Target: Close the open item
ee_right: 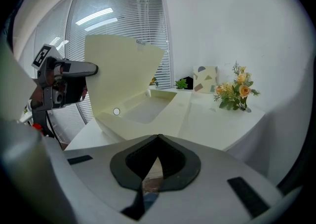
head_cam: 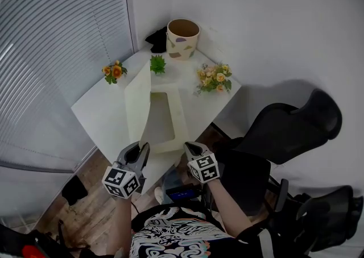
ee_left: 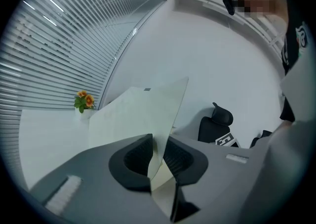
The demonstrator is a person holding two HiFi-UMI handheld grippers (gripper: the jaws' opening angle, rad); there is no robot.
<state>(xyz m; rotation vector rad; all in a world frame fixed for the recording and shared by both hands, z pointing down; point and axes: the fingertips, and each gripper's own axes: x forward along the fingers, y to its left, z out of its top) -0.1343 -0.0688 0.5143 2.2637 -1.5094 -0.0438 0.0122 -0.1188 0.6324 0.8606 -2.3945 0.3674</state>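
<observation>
A cream box (head_cam: 165,120) lies open on the white table (head_cam: 102,109), its lid (head_cam: 138,103) standing up along the left side. My left gripper (head_cam: 142,149) is at the lid's near edge. In the left gripper view the thin lid (ee_left: 138,114) runs between the jaws of the left gripper (ee_left: 158,141), and the right pad's ribbed face shows bare beside it, so the jaws are open around it. My right gripper (head_cam: 189,146) hovers at the box's near right corner, shut and empty (ee_right: 158,138). The right gripper view shows the tray (ee_right: 148,112), the raised lid (ee_right: 118,70) and the left gripper (ee_right: 91,70).
A patterned pot (head_cam: 182,38), a small green plant (head_cam: 157,64), orange flowers (head_cam: 114,71) and a yellow bouquet (head_cam: 214,78) stand at the table's far corners. Window blinds (head_cam: 51,52) run along the left. A black office chair (head_cam: 290,126) sits to the right.
</observation>
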